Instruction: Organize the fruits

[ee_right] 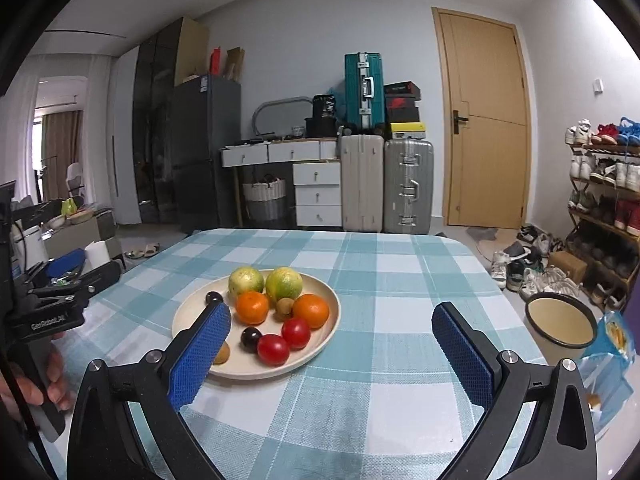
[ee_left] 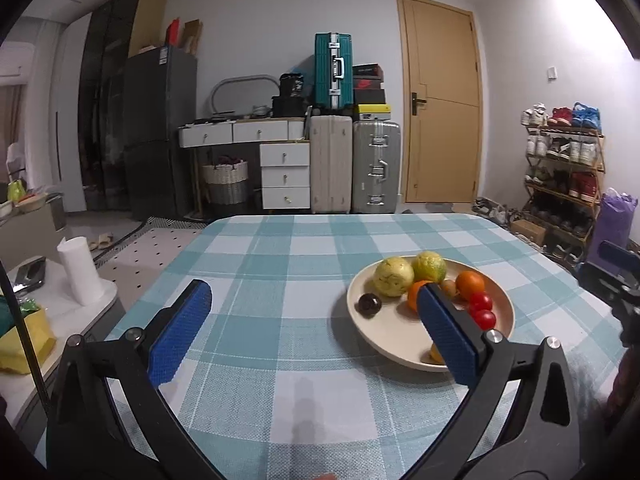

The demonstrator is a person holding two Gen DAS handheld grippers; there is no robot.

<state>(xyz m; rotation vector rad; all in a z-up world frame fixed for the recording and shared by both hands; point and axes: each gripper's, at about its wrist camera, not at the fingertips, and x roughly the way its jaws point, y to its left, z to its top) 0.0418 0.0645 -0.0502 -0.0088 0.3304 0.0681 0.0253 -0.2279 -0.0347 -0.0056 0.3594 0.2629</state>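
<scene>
A cream plate point(ee_right: 192, 316) sits on the checked tablecloth and holds several fruits: two yellow-green citrus point(ee_right: 246, 281), two oranges point(ee_right: 252, 307), two red tomatoes point(ee_right: 273, 349), dark plums point(ee_right: 251, 339) and a small kiwi point(ee_right: 285, 306). The plate also shows in the left wrist view point(ee_left: 384, 336), right of centre. My left gripper point(ee_left: 312, 332) is open and empty above the cloth, its right finger in front of the plate. My right gripper point(ee_right: 332, 356) is open and empty, its left finger over the plate's near left rim.
A beige bin point(ee_right: 560, 324) and a blue snack bag point(ee_right: 608, 356) stand off the table's right edge. A paper roll point(ee_left: 80, 272) stands on a side table at left. Suitcases, drawers and a shoe rack line the far wall.
</scene>
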